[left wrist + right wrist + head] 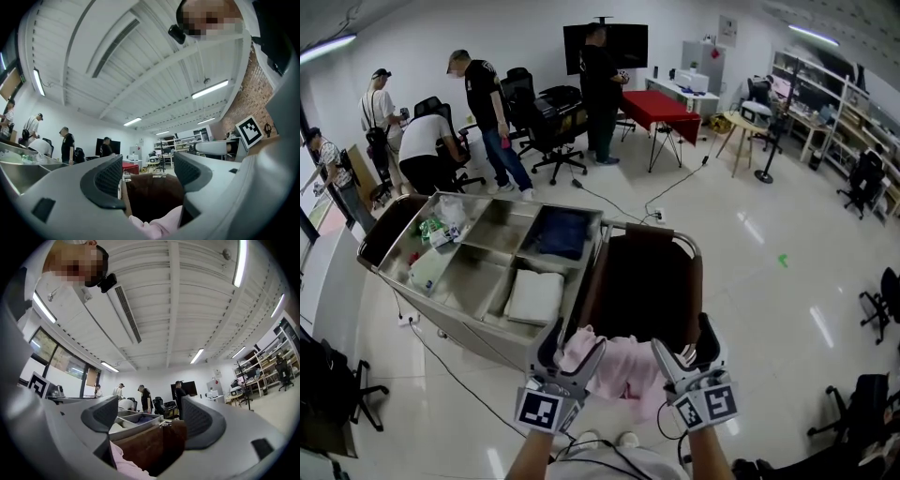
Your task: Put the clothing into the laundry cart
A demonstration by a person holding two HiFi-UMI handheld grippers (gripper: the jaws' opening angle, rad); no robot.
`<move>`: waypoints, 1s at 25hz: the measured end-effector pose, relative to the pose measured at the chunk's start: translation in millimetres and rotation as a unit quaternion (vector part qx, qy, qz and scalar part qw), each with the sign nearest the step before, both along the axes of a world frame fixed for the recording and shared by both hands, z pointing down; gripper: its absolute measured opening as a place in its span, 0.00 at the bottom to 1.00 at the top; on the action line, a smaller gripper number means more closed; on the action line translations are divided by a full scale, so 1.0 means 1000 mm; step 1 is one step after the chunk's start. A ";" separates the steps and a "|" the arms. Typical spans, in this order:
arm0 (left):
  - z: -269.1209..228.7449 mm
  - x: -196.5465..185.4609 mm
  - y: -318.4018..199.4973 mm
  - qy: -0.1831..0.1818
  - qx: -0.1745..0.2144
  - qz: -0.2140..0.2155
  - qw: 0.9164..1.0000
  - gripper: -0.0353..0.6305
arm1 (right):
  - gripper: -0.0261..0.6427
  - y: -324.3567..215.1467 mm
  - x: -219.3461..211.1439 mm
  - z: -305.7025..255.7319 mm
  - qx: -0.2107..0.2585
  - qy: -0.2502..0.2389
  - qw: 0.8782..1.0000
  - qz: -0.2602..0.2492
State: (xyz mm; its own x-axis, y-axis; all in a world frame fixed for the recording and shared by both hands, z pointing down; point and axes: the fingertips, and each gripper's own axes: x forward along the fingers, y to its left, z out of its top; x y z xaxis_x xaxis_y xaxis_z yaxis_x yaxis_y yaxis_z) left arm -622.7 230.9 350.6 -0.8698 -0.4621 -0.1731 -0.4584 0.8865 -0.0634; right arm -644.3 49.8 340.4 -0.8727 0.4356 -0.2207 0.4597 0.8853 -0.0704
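A pink garment (pixel 617 367) lies bunched over the near rim of the brown laundry bag (pixel 645 281) that hangs at the right end of the metal cart (pixel 487 328). My left gripper (pixel 575 339) sits at the garment's left end. In the left gripper view (pixel 147 176) its jaws stand apart, with pink cloth (pixel 159 227) low between them and no pad pressing on it. My right gripper (pixel 684 339) is at the garment's right end. Its jaws are also apart in the right gripper view (pixel 150 416), where the pink cloth (pixel 124 465) lies below the left jaw and the bag (pixel 145 446) is ahead.
The cart's compartments hold a folded white cloth (pixel 534 295), a dark blue cloth (pixel 561 232) and bagged items (pixel 441 230). Several people stand or bend among office chairs (pixel 546 117) behind the cart. A red table (pixel 661 108) is further back. Cables run across the floor.
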 end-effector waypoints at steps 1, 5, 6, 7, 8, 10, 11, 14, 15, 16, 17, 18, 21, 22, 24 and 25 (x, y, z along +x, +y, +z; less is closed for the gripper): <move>0.002 0.001 0.000 0.004 -0.001 -0.002 1.000 0.56 | 0.72 0.000 0.001 0.004 0.000 0.005 1.000 0.000; 0.010 0.004 0.000 0.010 -0.006 -0.010 1.000 0.56 | 0.72 -0.004 0.006 0.017 0.018 0.020 1.000 0.016; 0.011 0.005 -0.001 0.010 -0.008 -0.012 1.000 0.56 | 0.72 -0.006 0.006 0.018 0.029 0.021 0.999 0.024; 0.011 0.005 -0.002 0.011 -0.009 -0.013 1.000 0.56 | 0.72 -0.008 0.007 0.018 0.041 0.017 0.998 0.032; 0.009 0.006 -0.004 0.013 -0.008 -0.014 1.000 0.56 | 0.72 -0.009 0.008 0.016 0.053 0.011 0.998 0.039; 0.008 0.007 -0.006 0.018 -0.004 -0.016 1.000 0.56 | 0.71 -0.009 0.009 0.012 0.067 -0.002 0.997 0.044; 0.009 0.007 -0.007 0.021 -0.003 -0.018 1.000 0.56 | 0.71 -0.009 0.009 0.011 0.070 -0.005 0.997 0.043; 0.015 0.008 -0.006 0.029 -0.006 -0.020 0.999 0.56 | 0.71 -0.005 0.006 0.012 0.068 0.002 0.997 0.038; 0.016 0.008 -0.006 0.030 -0.007 -0.021 0.999 0.57 | 0.71 -0.004 0.006 0.014 0.066 0.006 0.997 0.036; 0.018 0.008 -0.005 0.029 -0.009 -0.022 0.999 0.57 | 0.71 -0.003 0.005 0.015 0.064 0.008 0.997 0.033; 0.021 0.008 -0.004 0.026 -0.013 -0.023 0.999 0.57 | 0.71 -0.002 0.005 0.016 0.062 0.010 0.998 0.032; 0.022 0.007 -0.003 0.023 -0.016 -0.024 0.999 0.57 | 0.71 -0.001 0.004 0.017 0.060 0.012 0.998 0.030; 0.022 0.005 0.001 0.018 -0.016 -0.028 0.999 0.57 | 0.71 0.005 0.001 0.018 0.053 0.015 0.998 0.023; 0.022 0.004 0.003 0.017 -0.016 -0.029 0.999 0.57 | 0.71 0.007 -0.001 0.018 0.050 0.015 0.998 0.020; 0.023 0.001 0.006 0.016 -0.015 -0.032 0.999 0.57 | 0.71 0.012 -0.005 0.017 0.048 0.012 0.999 0.015; 0.025 -0.001 0.008 0.014 -0.018 -0.034 0.999 0.57 | 0.71 0.014 -0.007 0.016 0.049 0.010 0.999 0.013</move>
State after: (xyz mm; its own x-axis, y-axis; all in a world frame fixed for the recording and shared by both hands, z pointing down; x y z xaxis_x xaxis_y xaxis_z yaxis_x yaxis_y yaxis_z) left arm -623.2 239.2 375.3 -0.9035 -0.4072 -0.1332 -0.3991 0.9130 -0.0842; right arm -650.8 63.6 356.3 -0.8875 0.4317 -0.1613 0.4363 0.8998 0.0077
